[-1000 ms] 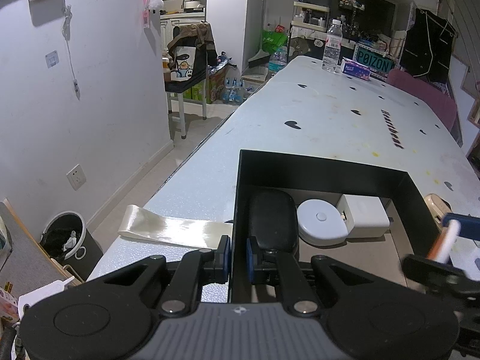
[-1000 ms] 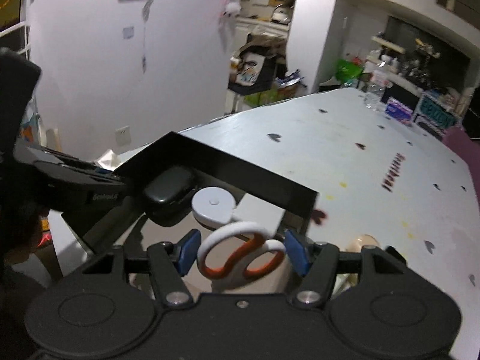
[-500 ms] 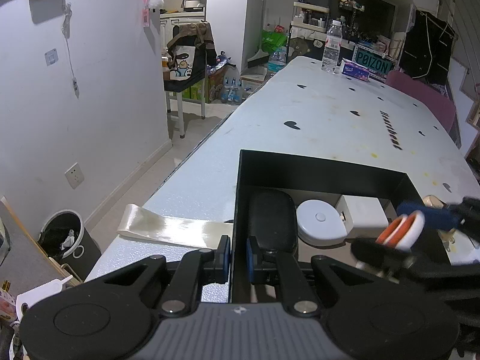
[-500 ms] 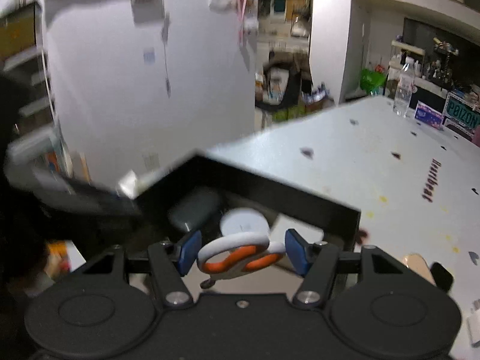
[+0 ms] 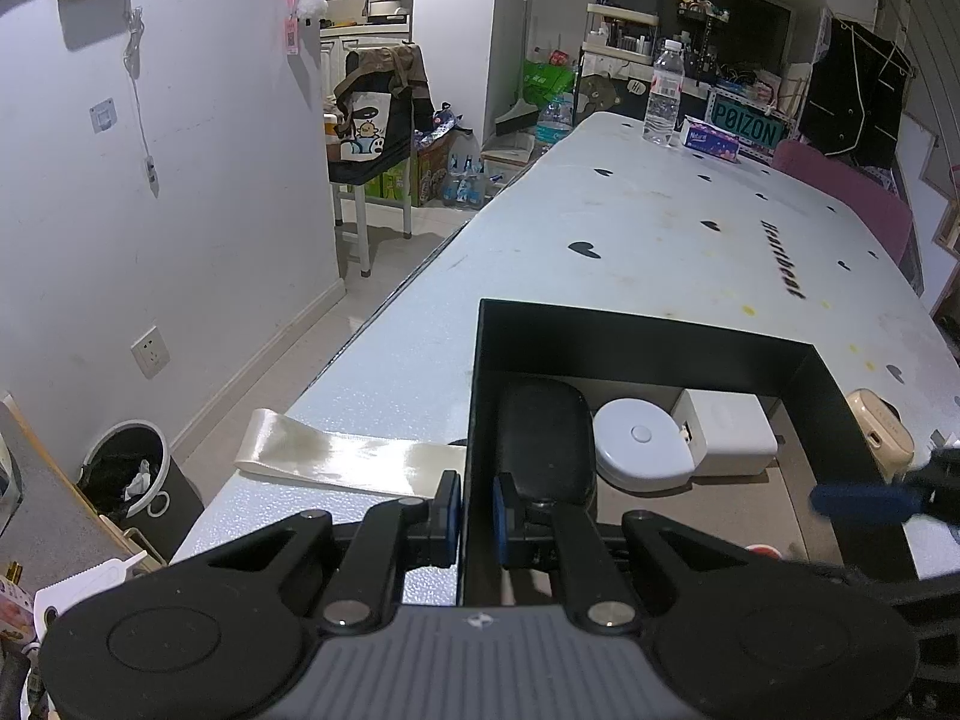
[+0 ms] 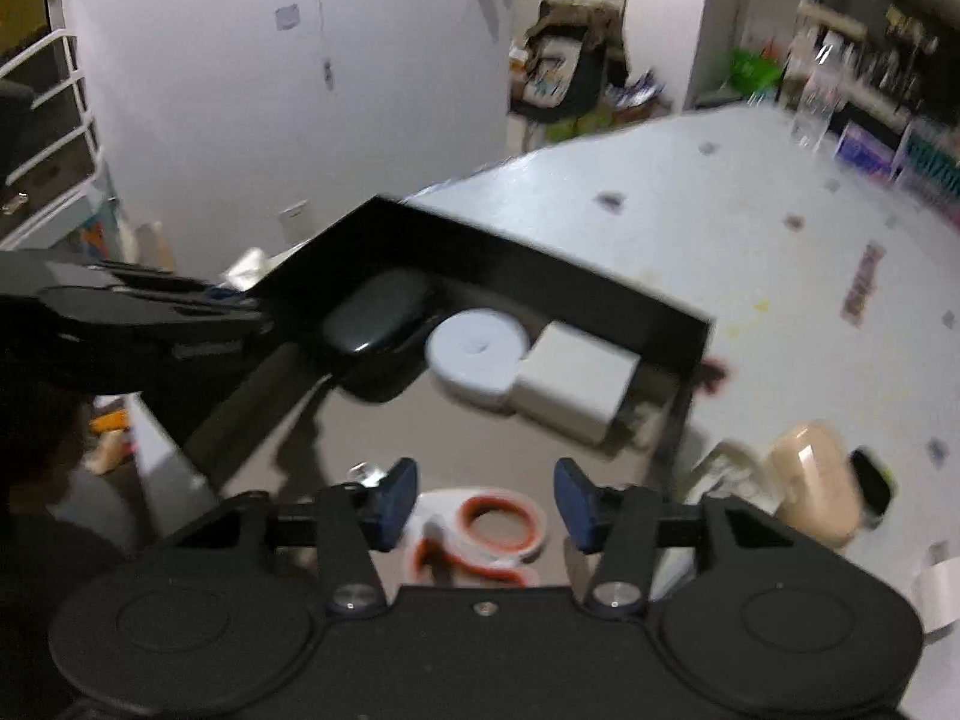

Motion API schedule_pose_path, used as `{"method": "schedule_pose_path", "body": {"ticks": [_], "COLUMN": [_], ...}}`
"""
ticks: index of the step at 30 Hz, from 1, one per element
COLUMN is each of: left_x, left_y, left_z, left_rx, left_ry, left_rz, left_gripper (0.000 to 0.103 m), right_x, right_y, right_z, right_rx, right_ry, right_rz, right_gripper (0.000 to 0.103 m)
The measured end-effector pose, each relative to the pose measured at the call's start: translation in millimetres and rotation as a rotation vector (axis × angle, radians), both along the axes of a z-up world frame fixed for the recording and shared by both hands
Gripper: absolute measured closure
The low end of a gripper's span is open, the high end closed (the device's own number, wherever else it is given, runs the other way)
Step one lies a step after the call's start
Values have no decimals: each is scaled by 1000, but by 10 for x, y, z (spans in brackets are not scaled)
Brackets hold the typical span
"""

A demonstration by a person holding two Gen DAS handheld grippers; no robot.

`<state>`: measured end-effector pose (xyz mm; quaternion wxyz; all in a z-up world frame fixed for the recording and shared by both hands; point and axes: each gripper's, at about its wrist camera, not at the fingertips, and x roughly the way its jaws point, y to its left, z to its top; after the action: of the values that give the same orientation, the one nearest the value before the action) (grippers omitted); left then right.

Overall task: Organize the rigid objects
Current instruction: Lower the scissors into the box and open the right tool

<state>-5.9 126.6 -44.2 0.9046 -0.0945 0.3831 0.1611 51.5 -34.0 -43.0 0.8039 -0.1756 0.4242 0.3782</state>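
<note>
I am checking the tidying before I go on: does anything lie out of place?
Yes. The beige case lies on the table outside the black box, beside its right wall. A glossy strip left of the box juts past the table's edge.

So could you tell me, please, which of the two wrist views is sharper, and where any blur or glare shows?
Left wrist view: sharp; the black box and the water bottle have crisp edges, with sheen on the tape strip and only the blue pad at the right edge smeared. Right wrist view: motion-blurred, worst at the far table end; the scissors are soft.
</note>
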Motion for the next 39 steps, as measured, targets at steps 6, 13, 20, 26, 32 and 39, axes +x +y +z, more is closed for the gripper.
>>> {"method": "schedule_pose_path", "body": {"ticks": [6, 13, 20, 26, 32, 39], "left_x": [1, 0, -1, 0, -9, -11], "left_y": [0, -1, 3, -3, 3, 6], "left_z": [0, 1, 1, 0, 0, 0], "left_rx": [0, -2, -2, -4, -4, -4], "left_ry": [0, -1, 0, 0, -1, -1], "left_rz": [0, 0, 0, 0, 0, 0], "left_gripper": [92, 92, 92, 92, 92, 92], "right_x": [187, 278, 224, 223, 305, 442], "right_y": [88, 216, 302, 463, 491, 521], "right_z": [-19, -61, -69, -176, -182, -176], "right_rx": [-91, -148, -140, -220, -231, -272], "right_ry": [179, 253, 284, 238, 165, 78], "right_rz": [-38, -70, -63, -68, -79, -77], "right_gripper": [74, 67, 75, 70, 69, 73]}}
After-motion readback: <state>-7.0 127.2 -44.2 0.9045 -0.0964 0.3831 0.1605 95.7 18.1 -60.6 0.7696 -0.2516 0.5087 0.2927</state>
